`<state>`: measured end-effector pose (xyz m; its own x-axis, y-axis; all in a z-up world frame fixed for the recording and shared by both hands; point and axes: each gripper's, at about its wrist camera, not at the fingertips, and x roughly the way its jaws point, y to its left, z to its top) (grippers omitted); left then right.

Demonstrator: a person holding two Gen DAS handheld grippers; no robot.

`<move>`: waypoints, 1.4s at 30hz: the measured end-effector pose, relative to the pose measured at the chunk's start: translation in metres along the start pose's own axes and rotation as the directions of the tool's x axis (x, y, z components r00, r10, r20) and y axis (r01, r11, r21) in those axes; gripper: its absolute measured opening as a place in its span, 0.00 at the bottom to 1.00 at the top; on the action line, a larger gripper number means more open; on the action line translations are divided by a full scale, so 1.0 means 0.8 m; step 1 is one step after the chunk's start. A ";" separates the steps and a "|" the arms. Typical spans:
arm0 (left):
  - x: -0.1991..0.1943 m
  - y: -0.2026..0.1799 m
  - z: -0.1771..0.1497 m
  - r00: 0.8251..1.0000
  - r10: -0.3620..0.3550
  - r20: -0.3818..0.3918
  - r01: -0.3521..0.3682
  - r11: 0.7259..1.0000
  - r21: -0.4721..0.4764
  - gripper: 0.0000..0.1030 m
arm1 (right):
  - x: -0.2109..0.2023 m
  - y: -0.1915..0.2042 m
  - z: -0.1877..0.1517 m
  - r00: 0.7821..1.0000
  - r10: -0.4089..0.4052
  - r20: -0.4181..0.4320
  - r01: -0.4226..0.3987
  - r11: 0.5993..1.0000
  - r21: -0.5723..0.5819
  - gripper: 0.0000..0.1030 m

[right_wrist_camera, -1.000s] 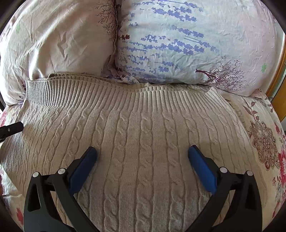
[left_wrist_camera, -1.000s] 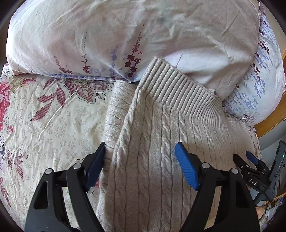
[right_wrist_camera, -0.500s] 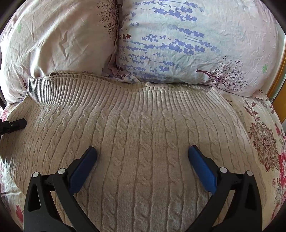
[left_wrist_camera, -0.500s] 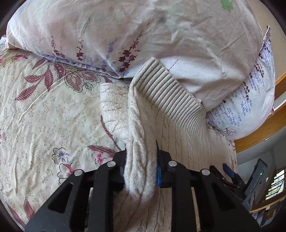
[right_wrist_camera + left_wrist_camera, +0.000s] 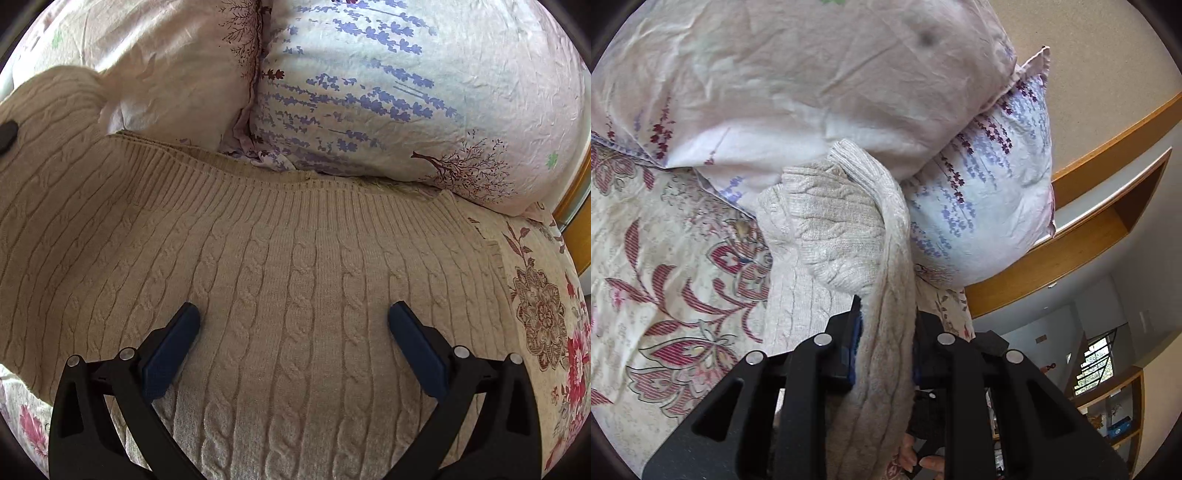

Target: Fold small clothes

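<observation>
Cream cable-knit sweater (image 5: pixel 295 280) spread flat on the floral bedspread (image 5: pixel 665 266), ribbed hem at the far end, touching the two pillows: pale pink one (image 5: pixel 173 62) on the left, lavender-print one (image 5: pixel 406 85) on the right. Left gripper (image 5: pixel 884 332) clamped on the sweater's left edge, jaws just closed with a thick fold of knit pinched between them. Edge raised off the bedspread, rising as a rounded hump at the far left in the right wrist view, probably to carry that side across the body for a lengthwise fold. Right gripper (image 5: pixel 295 336) apart, blue pads wide over the middle of the knit, holding nothing; whether the tips press on the fabric cannot be told. Likely parked there to steady the body and mark a fold line while the left side comes over. Fold barely begun, most of the sweater lying flat.
</observation>
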<state>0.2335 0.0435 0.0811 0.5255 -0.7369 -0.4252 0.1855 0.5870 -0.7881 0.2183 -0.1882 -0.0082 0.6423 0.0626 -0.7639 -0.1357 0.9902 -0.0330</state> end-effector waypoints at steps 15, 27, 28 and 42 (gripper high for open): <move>0.110 -0.071 -0.035 0.984 -0.163 -0.068 0.161 0.986 -0.039 0.19 | -0.040 -0.110 -0.005 0.995 0.059 0.080 -0.060 0.998 0.008 0.99; 0.242 -0.081 -0.090 0.967 -0.139 -0.215 0.131 0.990 -0.052 0.24 | -0.043 -0.260 -0.025 0.980 0.136 0.146 -0.190 0.860 0.473 0.99; 0.242 -0.084 -0.089 0.958 -0.178 -0.223 0.165 0.983 -0.075 0.30 | -0.045 -0.260 -0.025 0.972 0.165 0.165 -0.225 0.851 0.475 0.99; 0.096 -0.107 -0.122 0.985 0.160 -0.058 -0.124 0.906 0.404 0.80 | -0.042 -0.246 -0.017 0.833 0.507 0.221 -0.546 0.689 0.476 0.71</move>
<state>0.1772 -0.0962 0.0725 0.4995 -0.6515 -0.5710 0.4388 0.7586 -0.4816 0.2132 -0.3868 0.0155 0.6335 0.5814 -0.5105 -0.0849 0.7081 0.7010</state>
